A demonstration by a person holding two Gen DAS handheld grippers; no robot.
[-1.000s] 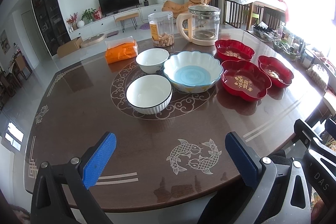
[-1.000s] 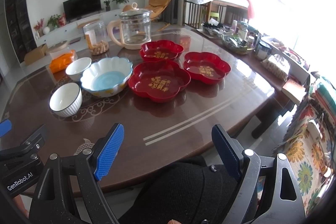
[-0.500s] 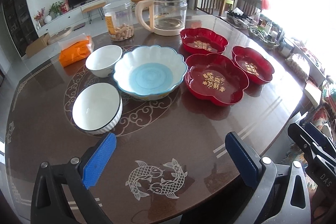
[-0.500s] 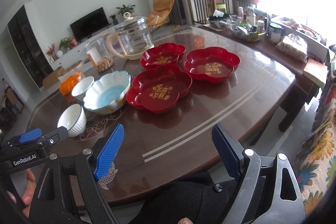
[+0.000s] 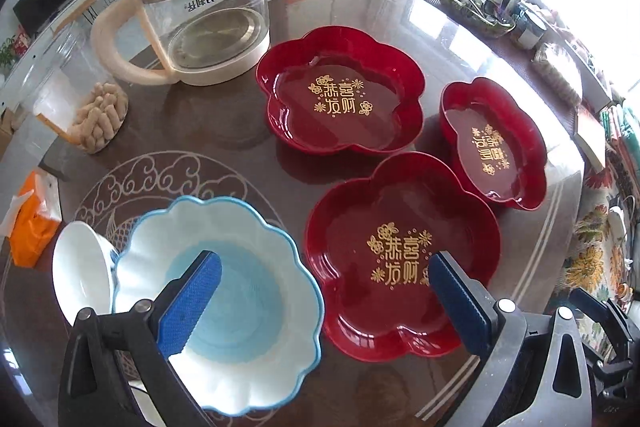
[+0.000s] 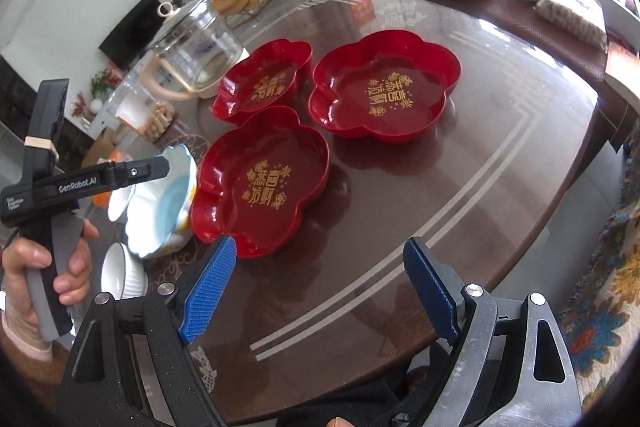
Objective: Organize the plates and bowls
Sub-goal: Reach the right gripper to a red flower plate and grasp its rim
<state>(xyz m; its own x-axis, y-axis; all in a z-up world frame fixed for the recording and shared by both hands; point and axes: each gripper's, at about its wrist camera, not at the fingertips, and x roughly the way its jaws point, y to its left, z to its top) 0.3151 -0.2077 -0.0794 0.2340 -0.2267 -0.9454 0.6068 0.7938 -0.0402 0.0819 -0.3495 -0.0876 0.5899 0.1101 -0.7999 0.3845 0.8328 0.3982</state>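
Glossy table (image 6: 480, 167), left tool (image 5: 324, 291) spread over bowl (image 5: 240, 307)

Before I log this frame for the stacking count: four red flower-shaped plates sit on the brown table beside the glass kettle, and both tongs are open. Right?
Not quite: there are three red flower-shaped plates, not four, as the left wrist view shows. They do sit on the brown table beside the glass kettle, and both the left tongs and right tongs are open.

Gold characters 恭喜发财, with small flower marks, stand on the floor of each of three red plates: near (image 5: 400, 259), far (image 5: 340, 99), right (image 5: 490, 147). "GenRobot.AI" is printed on the left tool (image 6: 78, 183). The kettle (image 5: 200, 3) label reads mirrored, illegible.
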